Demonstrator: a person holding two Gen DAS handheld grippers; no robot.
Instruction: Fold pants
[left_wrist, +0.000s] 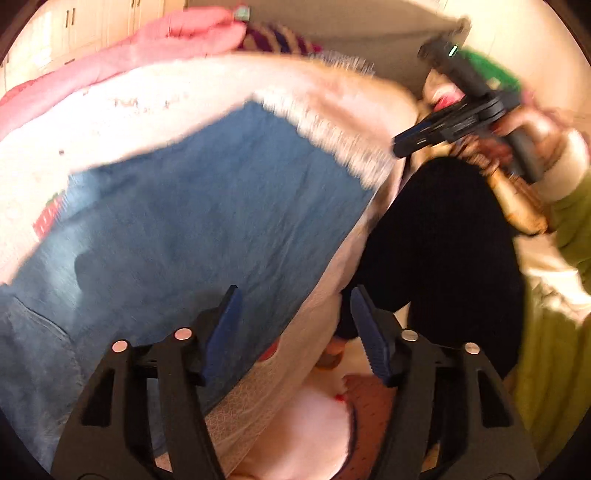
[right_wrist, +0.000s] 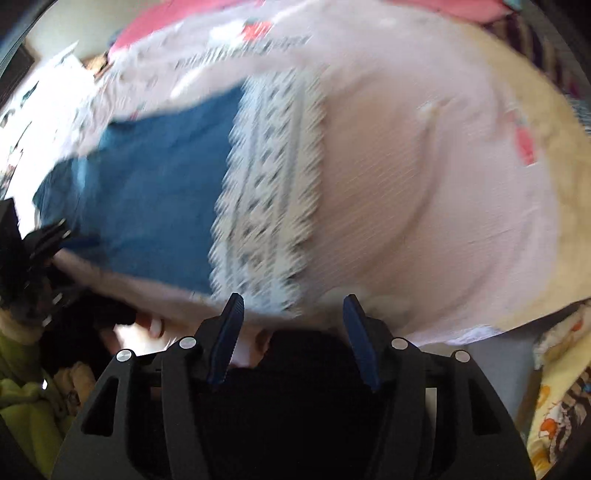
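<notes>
The blue denim pants (left_wrist: 207, 221) lie spread on a pale pink bed cover (left_wrist: 110, 122), with a white lace hem (left_wrist: 332, 136) at the far end. My left gripper (left_wrist: 293, 295) is open and empty, above the pants' near edge. My right gripper (right_wrist: 291, 301) is open and empty, just off the lace hem (right_wrist: 266, 206) of the pants (right_wrist: 147, 192). It also shows in the left wrist view (left_wrist: 400, 146) at the upper right, held clear of the cloth. Both views are motion-blurred.
A pink quilt (left_wrist: 147, 48) and a striped cloth (left_wrist: 273, 38) lie at the bed's far side. The person's black-clad legs (left_wrist: 443, 240) and green sleeve (left_wrist: 576, 229) are at the bed's edge. A yellow patterned blanket (right_wrist: 554, 406) hangs at the right.
</notes>
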